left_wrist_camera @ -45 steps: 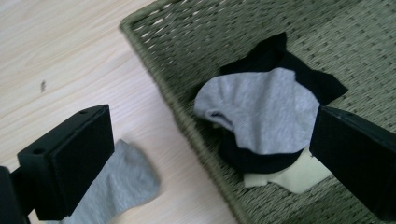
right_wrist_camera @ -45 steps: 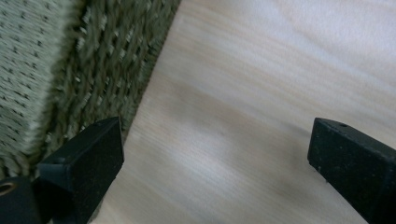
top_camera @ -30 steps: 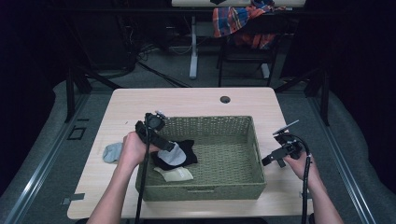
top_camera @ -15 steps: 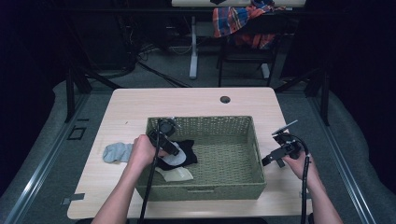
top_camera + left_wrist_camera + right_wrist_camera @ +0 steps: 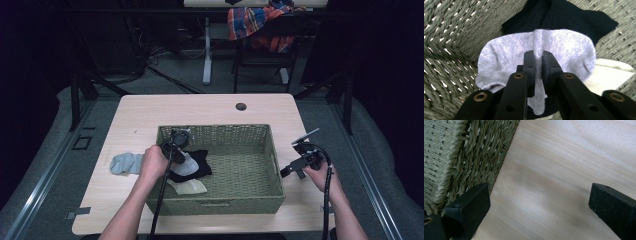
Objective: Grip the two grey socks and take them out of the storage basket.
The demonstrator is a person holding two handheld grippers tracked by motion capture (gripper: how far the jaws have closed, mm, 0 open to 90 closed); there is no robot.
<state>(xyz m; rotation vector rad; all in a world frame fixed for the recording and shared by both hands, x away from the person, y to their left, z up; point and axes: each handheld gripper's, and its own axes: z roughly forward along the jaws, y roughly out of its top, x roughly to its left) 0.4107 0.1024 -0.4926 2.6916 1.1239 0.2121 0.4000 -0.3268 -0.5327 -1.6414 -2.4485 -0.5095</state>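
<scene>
A green woven basket (image 5: 250, 132) stands mid-table. In its left end lie a black sock (image 5: 200, 165), a cream sock (image 5: 189, 187) and a light grey sock (image 5: 187, 164). My left gripper (image 5: 181, 159) reaches over the basket's left wall; its jaws have just been closing and now pinch a fold of the grey sock (image 5: 564, 50), with the left gripper (image 5: 539, 55) shut on it above the black sock (image 5: 574, 17). Right of the basket, my right gripper (image 5: 286, 172) hovers open over the bare table (image 5: 564, 170) beside the basket wall (image 5: 469, 157), nothing between its jaws.
Another grey sock (image 5: 125, 163) lies on the table left of the basket. A dark round hole (image 5: 241, 106) sits near the table's far edge. Behind the table stand dark stands and a chair draped with plaid cloth (image 5: 255, 22).
My left gripper has dropped into the basket's left end and its jaws have shut on the grey sock. The right hand and its gripper have kept still.
</scene>
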